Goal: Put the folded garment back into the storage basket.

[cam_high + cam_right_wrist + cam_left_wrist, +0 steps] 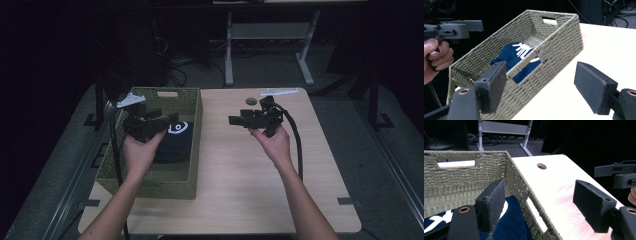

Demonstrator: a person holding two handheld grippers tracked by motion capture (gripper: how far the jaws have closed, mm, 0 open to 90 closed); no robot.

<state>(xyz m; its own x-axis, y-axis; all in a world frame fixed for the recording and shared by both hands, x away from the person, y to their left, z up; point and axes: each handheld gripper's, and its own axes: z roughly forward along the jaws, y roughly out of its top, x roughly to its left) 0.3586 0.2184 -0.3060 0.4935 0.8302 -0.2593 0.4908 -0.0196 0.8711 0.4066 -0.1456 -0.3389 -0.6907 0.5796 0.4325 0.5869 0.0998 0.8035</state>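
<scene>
A green woven basket stands on the left part of the light wooden table. Inside it lies a folded navy cloth with a white print, which the right gripper view shows through the basket's side handle hole. My left gripper hovers over the basket, jaws open and pointing right; the basket's right wall runs between its jaws farther off, untouched. My right gripper is held above the table right of the basket, open and empty, aimed at the basket.
A round cable hole sits near the table's far edge. A grey desk frame stands on the floor behind. Bare tabletop stretches right of the basket and toward the front edge. Black cables trail from both grippers.
</scene>
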